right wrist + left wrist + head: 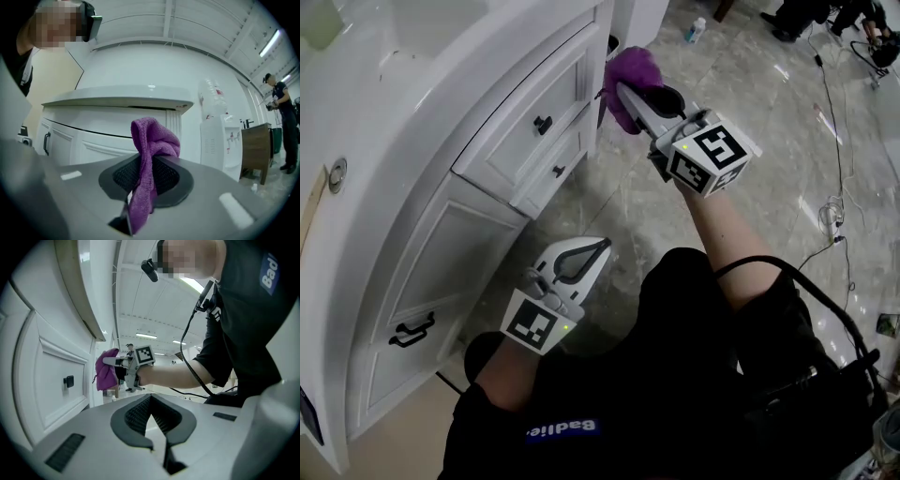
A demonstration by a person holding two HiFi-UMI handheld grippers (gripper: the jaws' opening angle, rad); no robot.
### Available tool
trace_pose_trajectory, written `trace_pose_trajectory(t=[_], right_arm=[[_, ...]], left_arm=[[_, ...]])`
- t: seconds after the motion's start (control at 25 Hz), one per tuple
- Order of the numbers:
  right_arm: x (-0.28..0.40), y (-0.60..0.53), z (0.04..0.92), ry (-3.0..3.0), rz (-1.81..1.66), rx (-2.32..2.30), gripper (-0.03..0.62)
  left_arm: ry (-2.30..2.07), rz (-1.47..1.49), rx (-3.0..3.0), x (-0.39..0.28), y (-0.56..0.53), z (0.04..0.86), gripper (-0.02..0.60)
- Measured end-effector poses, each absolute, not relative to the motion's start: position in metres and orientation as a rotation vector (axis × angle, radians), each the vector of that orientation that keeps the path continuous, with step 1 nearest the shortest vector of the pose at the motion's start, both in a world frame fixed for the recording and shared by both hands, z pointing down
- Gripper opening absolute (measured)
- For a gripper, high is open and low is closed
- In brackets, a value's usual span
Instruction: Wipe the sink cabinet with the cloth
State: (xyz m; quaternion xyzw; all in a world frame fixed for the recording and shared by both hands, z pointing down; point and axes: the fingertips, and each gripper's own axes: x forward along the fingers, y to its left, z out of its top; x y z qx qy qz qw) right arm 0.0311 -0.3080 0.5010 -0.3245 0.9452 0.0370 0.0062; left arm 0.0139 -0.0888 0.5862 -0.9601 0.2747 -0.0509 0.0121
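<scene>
White sink cabinet [441,253] with a curved front under a white surface [384,84], standing on a glossy, pale, veined floor [750,94] in a large, brightly lit room. The front shows 2 stacked drawers [520,127], each with 1 black knob [543,124], and next to them 1 door [431,281] with 1 black bar handle [412,330]. 2 grippers are in view, both held by a person in a black top. The right gripper [623,89] is held out at the cabinet's end post [174,123], level with the upper drawer. Its jaws pinch 1 purple cloth [630,70], which bunches above the jaw tips and hangs down between them. The cloth sits at the corner of the post; whether it touches cannot be told. The left gripper [598,248] is held low over the floor in front of the door, apart from it, with its jaws pressed together at the tips and nothing between them. On the floor beyond lie 1 small bottle [696,30] and several loose cables [834,212]. The right gripper view adds 1 white water dispenser [220,140], 1 brown wooden desk [255,145] and 1 further person [281,122] standing far off.
</scene>
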Motion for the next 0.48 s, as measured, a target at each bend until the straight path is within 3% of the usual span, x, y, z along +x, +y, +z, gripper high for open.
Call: trace_pose_trajectory(t=[0.48], right_arm=[[-0.025,-0.332,0.479,2.97,0.179,-1.04,0.057]], left_arm=[[1.009,-0.124,-3.04,-0.032,-0.092,0.606,0.0]])
